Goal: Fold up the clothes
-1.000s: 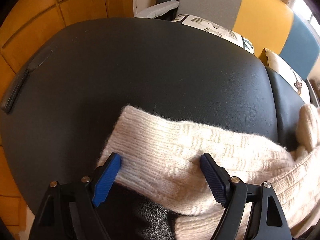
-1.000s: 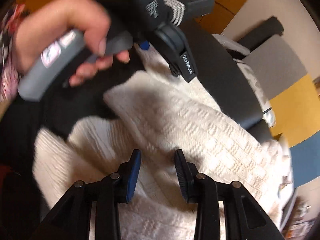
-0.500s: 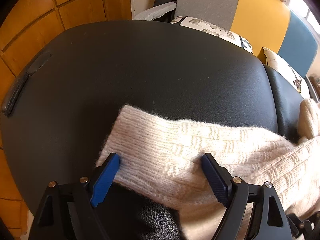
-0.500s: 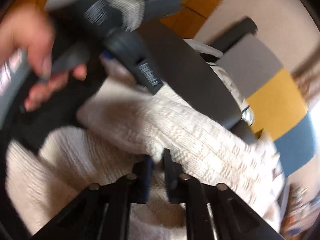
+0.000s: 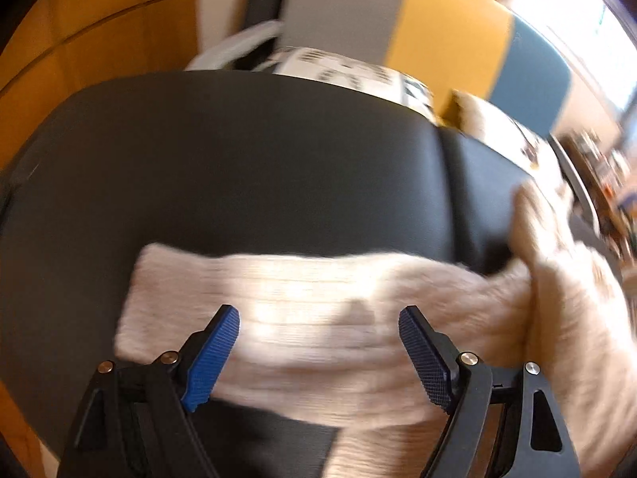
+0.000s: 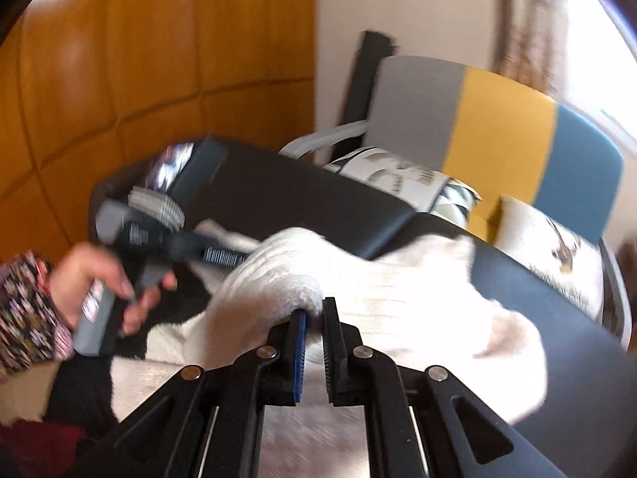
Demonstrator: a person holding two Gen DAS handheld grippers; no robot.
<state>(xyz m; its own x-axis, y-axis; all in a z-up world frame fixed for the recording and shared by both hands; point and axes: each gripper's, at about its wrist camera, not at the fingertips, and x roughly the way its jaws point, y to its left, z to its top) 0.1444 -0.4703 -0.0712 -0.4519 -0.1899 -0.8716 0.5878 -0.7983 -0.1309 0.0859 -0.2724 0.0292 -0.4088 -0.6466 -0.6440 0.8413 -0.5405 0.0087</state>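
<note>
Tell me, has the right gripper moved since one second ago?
Yes. The right gripper, jaws shut on the sweater, has lifted it toward the striped chair.

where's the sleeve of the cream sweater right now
In the left wrist view, the cream knitted sweater sleeve lies flat across the black leather seat, between the open left gripper's blue pads.

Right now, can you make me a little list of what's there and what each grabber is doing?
clothing: cream knit sweater, partly bunched
surface: black padded cushion under it
left gripper: open, jaws on either side of the sleeve end
right gripper: shut on a raised fold of sweater
left hand: holding the left gripper's handle
background: grey, yellow and blue chair back
</note>
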